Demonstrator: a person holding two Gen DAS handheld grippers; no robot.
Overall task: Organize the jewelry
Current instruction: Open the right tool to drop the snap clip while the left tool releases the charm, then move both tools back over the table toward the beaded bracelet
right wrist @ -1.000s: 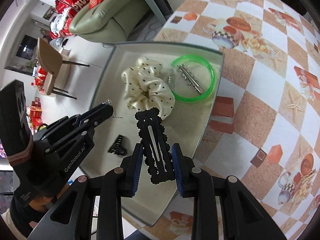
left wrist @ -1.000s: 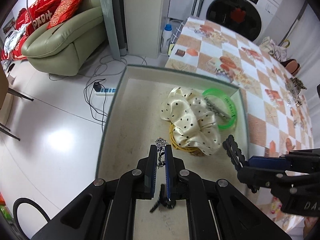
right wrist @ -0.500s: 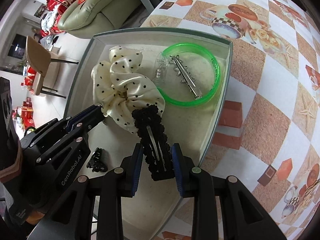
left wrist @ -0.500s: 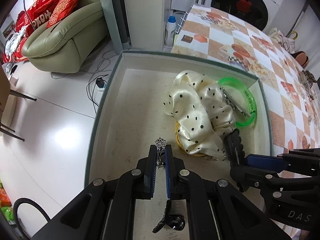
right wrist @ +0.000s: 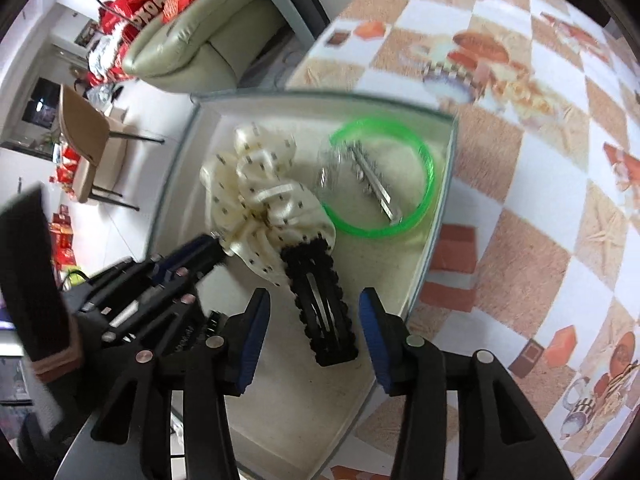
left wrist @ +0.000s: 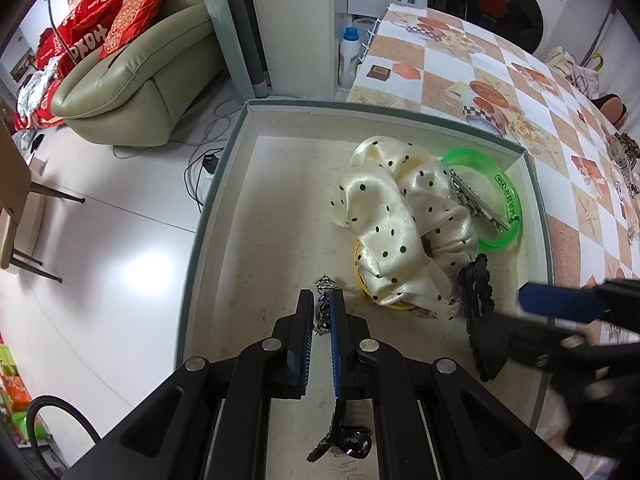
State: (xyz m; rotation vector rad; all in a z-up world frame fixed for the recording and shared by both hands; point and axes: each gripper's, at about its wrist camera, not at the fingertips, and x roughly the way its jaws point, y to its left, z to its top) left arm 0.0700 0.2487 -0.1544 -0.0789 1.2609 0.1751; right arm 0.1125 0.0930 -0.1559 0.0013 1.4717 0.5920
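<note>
Checkered tablecloth (right wrist: 540, 184) with teacup prints covers the table, and a shallow tray (left wrist: 224, 184) sits at its edge. Left gripper (left wrist: 321, 312) is pinched tight on a small silver charm (left wrist: 325, 286) over the tray floor. Right gripper (right wrist: 314, 322) has its jaws spread wide, with the black lace hair clip (right wrist: 320, 304) lying in the tray between them, touching the polka-dot scrunchie (right wrist: 260, 200). Green bangle (right wrist: 416, 200) sits just beside that with a metal clip (right wrist: 374, 184) inside it.
</note>
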